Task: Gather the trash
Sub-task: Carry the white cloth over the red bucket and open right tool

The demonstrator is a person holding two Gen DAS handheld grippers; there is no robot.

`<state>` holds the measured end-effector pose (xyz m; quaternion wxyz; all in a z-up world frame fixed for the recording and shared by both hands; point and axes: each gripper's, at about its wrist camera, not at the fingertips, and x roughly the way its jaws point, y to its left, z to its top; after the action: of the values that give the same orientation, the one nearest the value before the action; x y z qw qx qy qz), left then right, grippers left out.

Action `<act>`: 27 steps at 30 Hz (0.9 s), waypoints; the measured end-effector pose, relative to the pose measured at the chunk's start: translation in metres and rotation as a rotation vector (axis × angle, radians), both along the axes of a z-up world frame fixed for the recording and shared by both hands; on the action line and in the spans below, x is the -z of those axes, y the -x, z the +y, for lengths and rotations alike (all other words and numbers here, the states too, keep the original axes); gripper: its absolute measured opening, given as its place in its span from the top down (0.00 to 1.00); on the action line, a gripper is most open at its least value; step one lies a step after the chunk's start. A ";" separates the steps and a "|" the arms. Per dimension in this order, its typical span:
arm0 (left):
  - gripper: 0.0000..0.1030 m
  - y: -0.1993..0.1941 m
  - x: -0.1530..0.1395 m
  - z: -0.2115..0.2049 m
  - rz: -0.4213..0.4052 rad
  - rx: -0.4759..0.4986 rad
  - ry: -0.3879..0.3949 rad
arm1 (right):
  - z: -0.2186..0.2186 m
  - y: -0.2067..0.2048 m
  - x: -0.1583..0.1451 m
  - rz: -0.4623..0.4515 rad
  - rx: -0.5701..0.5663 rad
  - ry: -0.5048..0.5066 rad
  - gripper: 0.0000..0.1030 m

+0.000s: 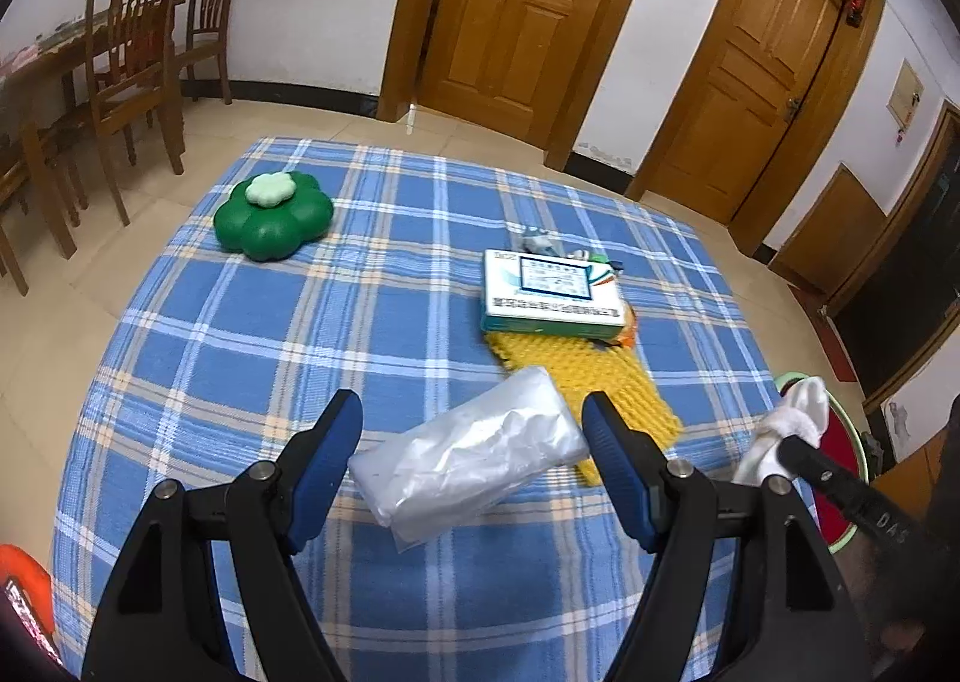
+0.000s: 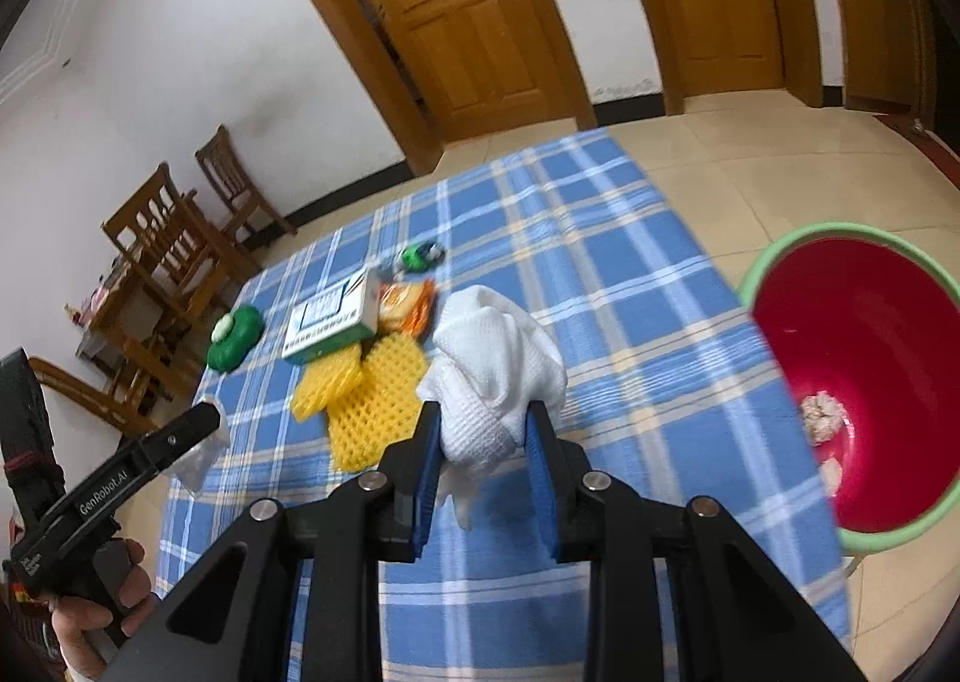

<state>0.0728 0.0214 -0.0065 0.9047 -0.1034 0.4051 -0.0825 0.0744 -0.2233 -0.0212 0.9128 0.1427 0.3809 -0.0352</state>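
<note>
Crumpled white cloth [image 2: 498, 376], waffle-textured, sat clamped in the right tool [image 2: 483, 442]; the left tool [image 1: 471, 430] stood open around a clear plastic bag [image 1: 474, 454] on the worktop [image 1: 240, 334].

Two yellow foam nets [image 2: 366, 400], one box [image 2: 333, 325], one clear bag [image 1: 474, 451], one white cloth [image 2: 501, 376], one red bin [image 2: 870, 370], two doors [image 1: 516, 15].
</note>
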 end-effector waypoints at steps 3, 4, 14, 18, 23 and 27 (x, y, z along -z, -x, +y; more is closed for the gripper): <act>0.27 0.003 -0.004 -0.007 -0.007 0.016 -0.003 | -0.014 0.009 -0.008 -0.022 0.034 -0.003 0.71; 0.27 0.003 -0.005 -0.008 -0.009 0.021 -0.004 | -0.019 0.011 -0.010 -0.028 0.046 -0.006 0.71; 0.27 0.011 -0.014 -0.033 -0.025 0.079 -0.016 | -0.064 0.037 -0.027 -0.079 0.168 -0.012 0.71; 0.27 0.014 -0.017 -0.044 -0.030 0.104 -0.021 | -0.081 0.046 -0.029 -0.086 0.212 -0.003 0.70; 0.27 0.017 -0.020 -0.061 -0.033 0.141 -0.024 | -0.099 0.056 -0.031 -0.085 0.262 0.002 0.70; 0.27 0.017 -0.023 -0.077 -0.037 0.178 -0.028 | -0.114 0.062 -0.032 -0.086 0.309 0.014 0.69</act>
<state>0.0557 -0.0555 0.0169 0.9025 -0.0527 0.3970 -0.1586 0.0120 -0.3373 0.0107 0.9129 0.1948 0.3148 -0.1717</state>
